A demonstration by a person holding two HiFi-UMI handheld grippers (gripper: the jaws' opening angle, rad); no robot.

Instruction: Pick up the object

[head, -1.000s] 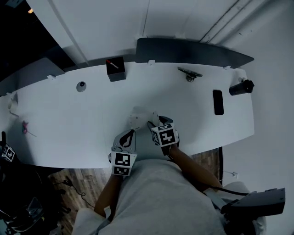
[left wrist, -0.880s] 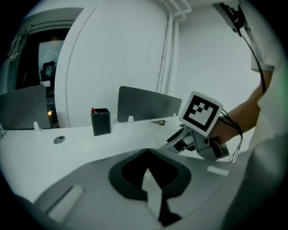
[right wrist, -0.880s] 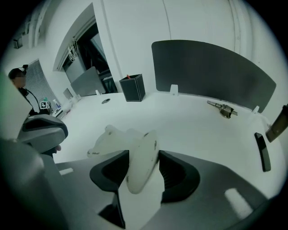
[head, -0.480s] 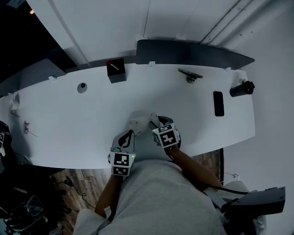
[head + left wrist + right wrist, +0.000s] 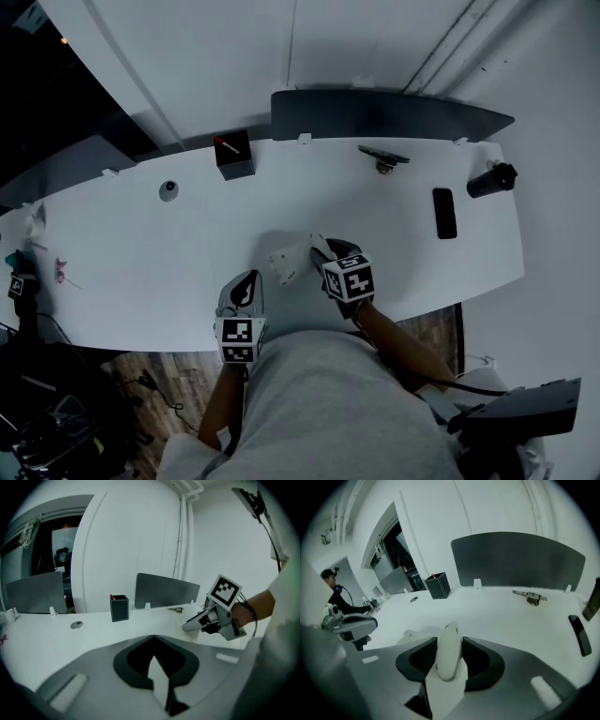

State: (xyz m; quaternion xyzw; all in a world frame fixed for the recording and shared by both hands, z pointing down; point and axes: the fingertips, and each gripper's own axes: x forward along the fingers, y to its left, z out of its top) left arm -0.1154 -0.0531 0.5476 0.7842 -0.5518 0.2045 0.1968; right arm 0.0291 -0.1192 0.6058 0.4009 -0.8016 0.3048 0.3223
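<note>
Head view: white table (image 5: pixel 141 253). The white object (image 5: pixel 287 263) is near its front edge, at the tips of the right gripper (image 5: pixel 317 253). The left gripper (image 5: pixel 246 286) is close by on the other side and clear of the object. Left gripper view: jaws pressed fully together, nothing between them. Right gripper view: jaws closing on the white object, which stands edge-up in the gap with the pads meeting both its sides. Hazard (a judgement, not a thing seen): the object looks smooth and rounded, so a lift begun before the squeeze is firm could let it pivot or slip forward out of the pads. The idle left gripper nearby could also nudge it. Tally: grippers, two; white object, one; pen holder (image 5: pixel 232 155), one; phone (image 5: pixel 444 213), one; black cylinder (image 5: pixel 493 178), one; metal clip (image 5: pixel 382 157), one; small round disc (image 5: pixel 169 190), one; dark divider panel (image 5: pixel 389 114), one; paler panel (image 5: pixel 33 592), one.
</note>
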